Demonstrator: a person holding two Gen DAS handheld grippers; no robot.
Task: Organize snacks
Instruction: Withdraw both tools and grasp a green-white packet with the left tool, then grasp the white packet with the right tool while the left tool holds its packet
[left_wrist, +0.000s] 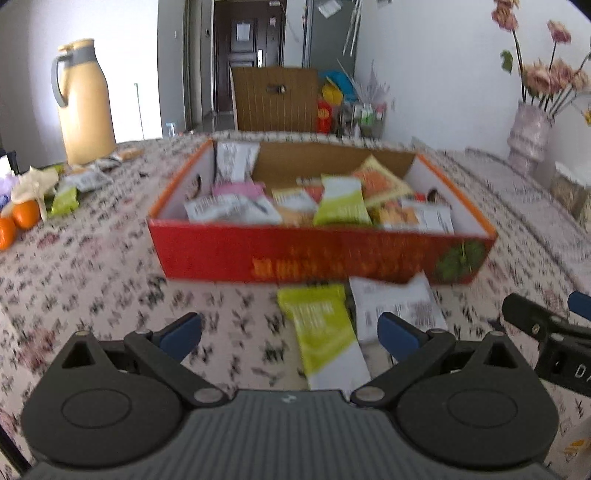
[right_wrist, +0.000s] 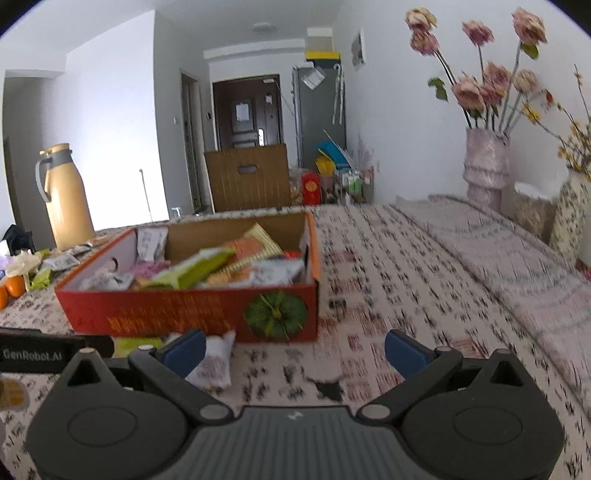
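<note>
A red open box holding several snack packets stands on the floral tablecloth; it also shows in the right wrist view. A green-and-white packet and a white packet lie on the cloth in front of the box. My left gripper is open and empty, with the green packet between its fingers. My right gripper is open and empty over the cloth; the white packet lies by its left finger. Loose packets lie at the far left.
A tan thermos jug stands at the back left, with oranges near it. A pink vase of flowers and a patterned vase stand at the right. The right gripper's body shows in the left wrist view.
</note>
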